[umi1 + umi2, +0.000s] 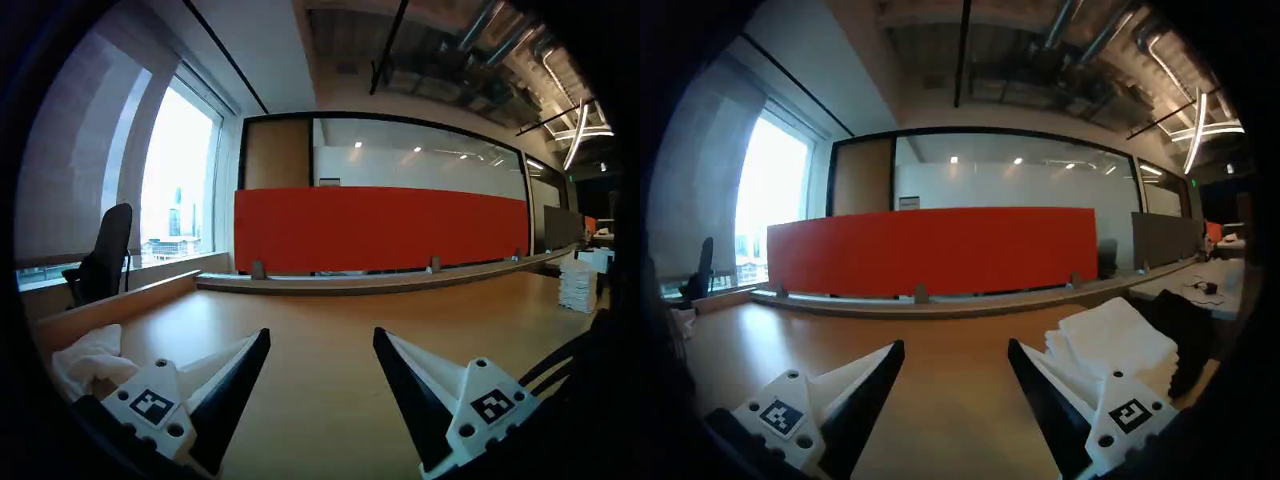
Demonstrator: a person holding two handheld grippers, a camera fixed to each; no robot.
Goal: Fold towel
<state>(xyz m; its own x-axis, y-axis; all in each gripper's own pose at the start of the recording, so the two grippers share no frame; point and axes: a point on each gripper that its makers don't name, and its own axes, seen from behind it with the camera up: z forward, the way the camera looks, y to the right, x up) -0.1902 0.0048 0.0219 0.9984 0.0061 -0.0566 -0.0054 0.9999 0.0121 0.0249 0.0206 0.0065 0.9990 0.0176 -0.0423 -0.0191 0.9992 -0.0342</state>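
On a long wooden tabletop (pixel 336 316) in an office, the left gripper (pixel 320 331) is held low, its jaws spread wide with nothing between them. A crumpled white towel (pixel 90 358) is seen lying on the tabletop at the lower left of the left gripper view, just beside that gripper's near finger and close to the raised wooden edge. A stack (pixel 578 284) of folded white towels is seen far off at the right of the same view, well apart from the crumpled one.

In the right gripper view, the right gripper (pixel 956 343) is likewise held just above the tabletop, jaws parted and empty. The stack (pixel 1112 336) is shown close by, partly hidden behind the right-hand finger, with a dark cloth (pixel 1192 324) just beside it on the far side.

The back of the tabletop is closed off by a red partition (pixel 376 228), with glass walls behind it. A black chair (pixel 104 260) is placed before a bright window (pixel 180 192) at the left.
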